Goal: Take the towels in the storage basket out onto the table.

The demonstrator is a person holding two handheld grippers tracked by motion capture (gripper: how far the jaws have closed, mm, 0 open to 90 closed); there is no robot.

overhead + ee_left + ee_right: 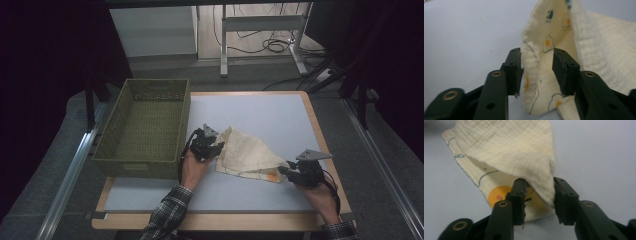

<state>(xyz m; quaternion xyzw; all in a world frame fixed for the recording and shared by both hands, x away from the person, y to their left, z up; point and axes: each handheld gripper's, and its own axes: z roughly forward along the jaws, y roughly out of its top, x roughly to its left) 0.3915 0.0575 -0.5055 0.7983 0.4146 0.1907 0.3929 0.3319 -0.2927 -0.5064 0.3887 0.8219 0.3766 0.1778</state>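
Note:
A cream cloth (247, 155) printed with fried eggs lies folded into a rough triangle on the pale table (260, 107). My left gripper (218, 146) is at its left corner. In the left gripper view the jaws of my left gripper (537, 53) stand apart around a raised fold of the cloth (599, 37), which brushes the left pad without being pinched. My right gripper (284, 170) is at the cloth's right tip. There the jaws of my right gripper (539, 181) also stand apart, with the cloth's (506, 145) puffed corner loose between them above an orange yolk print.
An olive-green mesh basket (135, 167) stands along the table's left side, close to my left hand. Bare table surface lies beyond the cloth and in front of it. Table legs and cables are on the floor at the far side.

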